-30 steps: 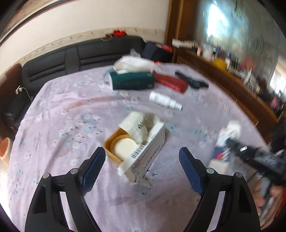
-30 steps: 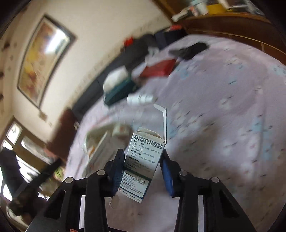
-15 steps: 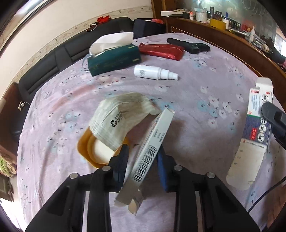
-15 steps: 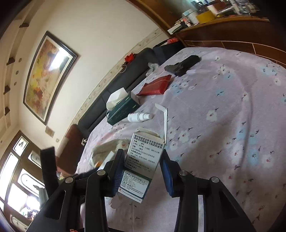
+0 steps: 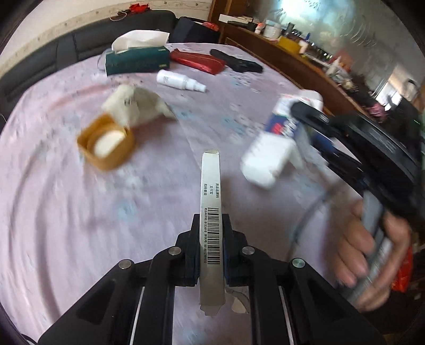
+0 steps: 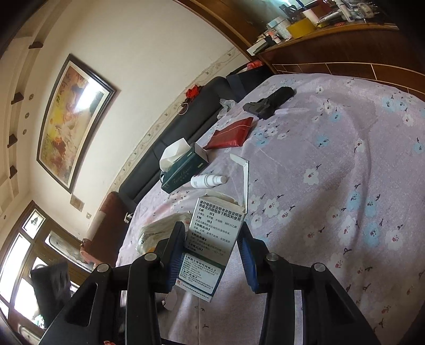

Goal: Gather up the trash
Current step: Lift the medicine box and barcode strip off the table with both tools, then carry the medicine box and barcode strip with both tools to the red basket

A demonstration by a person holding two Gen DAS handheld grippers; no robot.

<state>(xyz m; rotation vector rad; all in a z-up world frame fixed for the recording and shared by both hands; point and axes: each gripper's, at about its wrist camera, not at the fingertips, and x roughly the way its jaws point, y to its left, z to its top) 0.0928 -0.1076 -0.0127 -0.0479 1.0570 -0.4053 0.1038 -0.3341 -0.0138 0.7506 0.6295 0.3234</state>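
While clamped edge-on in the left gripper (image 5: 211, 246), the flattened white barcoded carton (image 5: 210, 201) may slip; the right gripper (image 6: 212, 246) holds an open printed medicine box (image 6: 212, 238), liable to crush.

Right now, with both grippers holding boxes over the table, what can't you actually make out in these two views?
- Flattened carton in the left gripper, left wrist view: seen edge-on, faces hidden.
- Medicine box in the right gripper, right wrist view: its far sides are turned away; it is motion-blurred in the left view.
- Yellow box, left wrist view: blurred, contents unclear.
- Crumpled wrapper, right wrist view: mostly behind the gripper finger.
- Sideboard clutter: too small.
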